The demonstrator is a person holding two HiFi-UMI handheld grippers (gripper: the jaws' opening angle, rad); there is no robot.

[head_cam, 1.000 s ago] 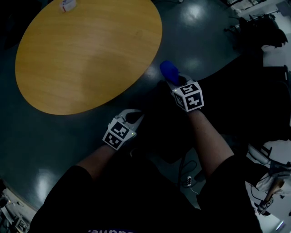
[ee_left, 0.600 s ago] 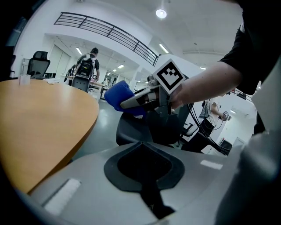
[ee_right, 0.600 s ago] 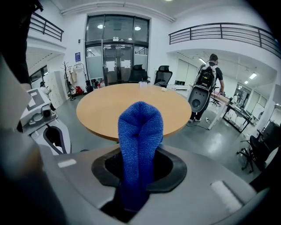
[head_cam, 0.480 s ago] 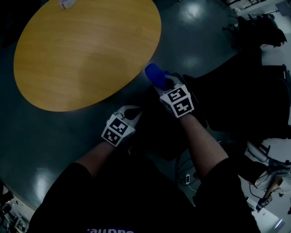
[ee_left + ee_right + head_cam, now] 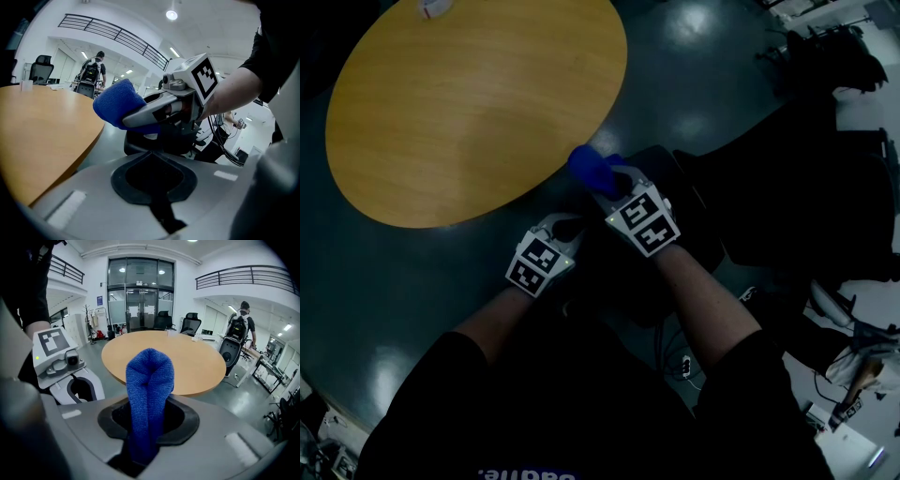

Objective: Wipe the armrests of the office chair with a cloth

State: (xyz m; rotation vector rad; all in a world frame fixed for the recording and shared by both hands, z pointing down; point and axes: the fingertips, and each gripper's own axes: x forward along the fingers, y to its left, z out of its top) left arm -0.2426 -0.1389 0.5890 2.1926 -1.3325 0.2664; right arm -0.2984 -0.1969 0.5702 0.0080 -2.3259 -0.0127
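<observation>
My right gripper [image 5: 607, 184] is shut on a blue cloth [image 5: 590, 167], which sticks out past its jaws near the round table's edge. In the right gripper view the cloth [image 5: 149, 380] stands up folded between the jaws. My left gripper [image 5: 570, 228] is just left of the right one and a little nearer me, shut with nothing in it [image 5: 152, 161]. The left gripper view has the right gripper and cloth [image 5: 118, 106] close in front of it. The black office chair [image 5: 698, 230] is a dark shape under and right of both grippers. I cannot make out its armrests.
A round wooden table [image 5: 469, 103] fills the upper left, with a small white object [image 5: 431, 7] at its far edge. Cables and a power strip [image 5: 686, 367] lie on the dark floor near me. A person with a backpack [image 5: 238, 329] stands far off among other chairs.
My right gripper has carried the blue cloth leftward, toward the table's edge and closer to the left gripper. The left gripper has barely shifted.
</observation>
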